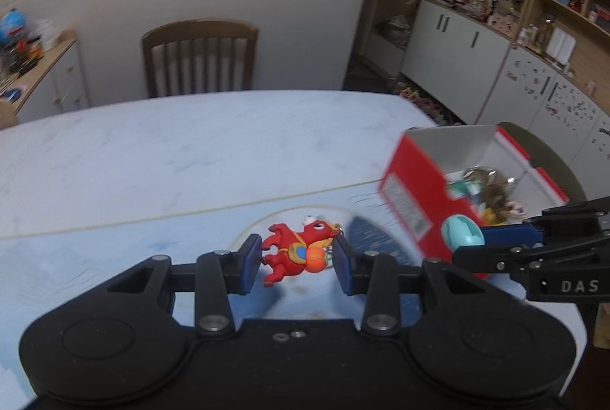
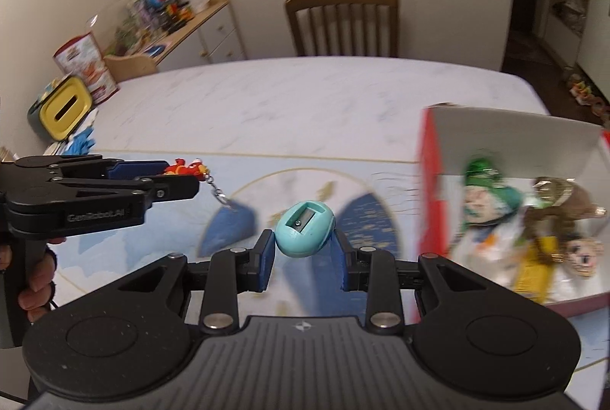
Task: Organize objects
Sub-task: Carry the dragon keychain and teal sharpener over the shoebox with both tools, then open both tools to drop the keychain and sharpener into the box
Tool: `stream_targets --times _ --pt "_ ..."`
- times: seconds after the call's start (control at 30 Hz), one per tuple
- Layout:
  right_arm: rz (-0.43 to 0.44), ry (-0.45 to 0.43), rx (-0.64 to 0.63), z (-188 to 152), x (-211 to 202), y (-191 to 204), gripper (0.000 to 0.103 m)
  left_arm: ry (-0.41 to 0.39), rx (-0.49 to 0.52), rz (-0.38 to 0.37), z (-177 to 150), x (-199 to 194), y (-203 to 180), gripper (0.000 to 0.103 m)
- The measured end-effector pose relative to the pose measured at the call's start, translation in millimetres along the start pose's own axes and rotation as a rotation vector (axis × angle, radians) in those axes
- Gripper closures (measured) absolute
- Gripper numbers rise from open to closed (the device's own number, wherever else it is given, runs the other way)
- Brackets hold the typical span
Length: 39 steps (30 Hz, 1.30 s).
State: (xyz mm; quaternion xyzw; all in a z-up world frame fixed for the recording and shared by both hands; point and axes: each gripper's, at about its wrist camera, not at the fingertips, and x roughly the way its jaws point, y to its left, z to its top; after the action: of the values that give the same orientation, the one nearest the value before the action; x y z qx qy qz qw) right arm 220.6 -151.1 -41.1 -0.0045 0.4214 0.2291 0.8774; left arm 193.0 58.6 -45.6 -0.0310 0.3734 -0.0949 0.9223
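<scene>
L gripper [image 1: 297, 263] pinches red toy [image 1: 295, 251], R gripper [image 2: 305, 250] pinches sharpener [image 2: 305, 229], both left of box [image 2: 431, 188]. Risk: egg-shaped sharpener slips; toy's chain snags box wall.

Two grippers are showing: the left gripper [image 1: 297, 263] is gripping one red dragon keychain [image 1: 295, 251], and the right gripper [image 2: 305, 253] is gripping one teal egg-shaped sharpener [image 2: 305, 229]. One red box [image 2: 431, 181] is sitting right of the sharpener, holding at least three toys. One wooden chair [image 2: 343, 21] is standing beyond the box.
</scene>
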Motion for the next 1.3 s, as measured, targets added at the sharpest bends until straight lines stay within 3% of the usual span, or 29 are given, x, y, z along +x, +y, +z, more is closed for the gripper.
stream_targets --times 0.6,0.97,1.3 --pt "-0.128 -0.064 0.075 -14 -48 -140 0.072 0.021 0.145 -0.1 41 47 -141 0.065" --pt "-0.194 -0.025 0.082 -16 -35 -204 0.072 0.103 0.169 -0.117 47 96 -192 0.065" --pt "-0.222 0.017 0.062 -12 -12 -239 0.072 0.188 0.204 -0.081 39 139 -217 0.065"
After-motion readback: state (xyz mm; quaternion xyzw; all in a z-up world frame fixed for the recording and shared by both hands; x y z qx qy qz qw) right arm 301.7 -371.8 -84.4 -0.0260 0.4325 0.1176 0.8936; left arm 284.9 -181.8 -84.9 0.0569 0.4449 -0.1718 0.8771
